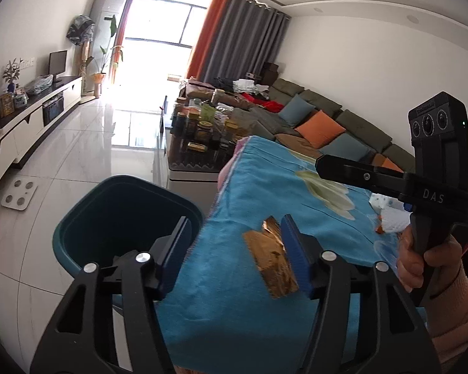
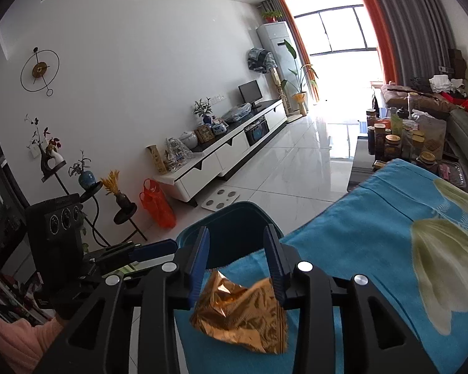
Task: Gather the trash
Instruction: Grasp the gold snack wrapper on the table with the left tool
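Teal bin [image 1: 124,218] looks empty; both grippers' fingers apart, gold wrapper [image 2: 243,314] between the right's.

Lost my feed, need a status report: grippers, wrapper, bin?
Both grippers open. Right gripper over gold wrapper on blue cloth, not gripped. Bin just past the cloth edge, nothing in the way.

Daylight floods in from the big window [image 1: 168,15], blown out to white, with strong glare on the glossy floor tiles [image 1: 87,143]. Room is bright, shadows soft. Heavy fisheye bending and dark vignette at corners in both views. Gold foil wrapper [image 2: 243,314] glints; near claw parts slightly soft.
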